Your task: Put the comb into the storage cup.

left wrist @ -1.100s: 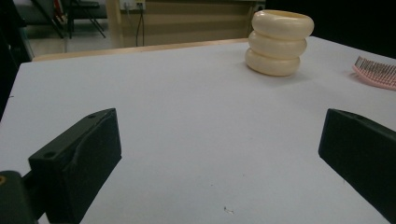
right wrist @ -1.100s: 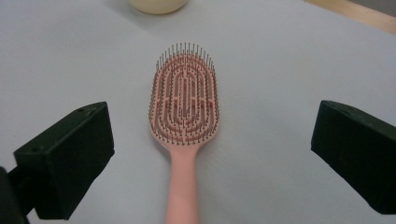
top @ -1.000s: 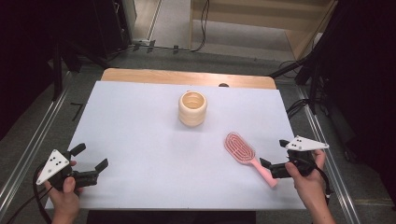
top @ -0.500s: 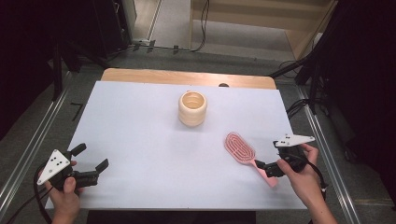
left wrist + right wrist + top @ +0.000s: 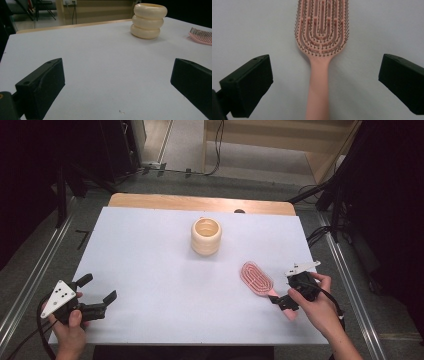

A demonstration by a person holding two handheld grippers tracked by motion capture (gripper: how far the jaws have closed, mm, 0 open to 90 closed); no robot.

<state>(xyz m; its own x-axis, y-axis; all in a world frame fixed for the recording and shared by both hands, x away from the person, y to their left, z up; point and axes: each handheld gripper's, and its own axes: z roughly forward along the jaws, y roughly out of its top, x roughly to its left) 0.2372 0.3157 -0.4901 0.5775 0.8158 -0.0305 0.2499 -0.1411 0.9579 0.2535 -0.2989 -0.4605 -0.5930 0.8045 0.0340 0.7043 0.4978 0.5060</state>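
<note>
Table (image 5: 150, 265) with a pale white top fills most of what I see from the high view; its far edge is bare wood, and dark floor with metal rails runs along both sides. Near the far middle stands a cream ribbed cup (image 5: 206, 236), upright, well apart from everything else. A pink hairbrush (image 5: 260, 282) lies flat at the right, bristles up, handle toward me. My right gripper (image 5: 281, 303) hangs over that handle with jaws spread wide, one on each side, not touching it. My left gripper (image 5: 97, 290) rests at the near left corner, jaws also released and holding nothing. Between the two grippers the surface is free.
</note>
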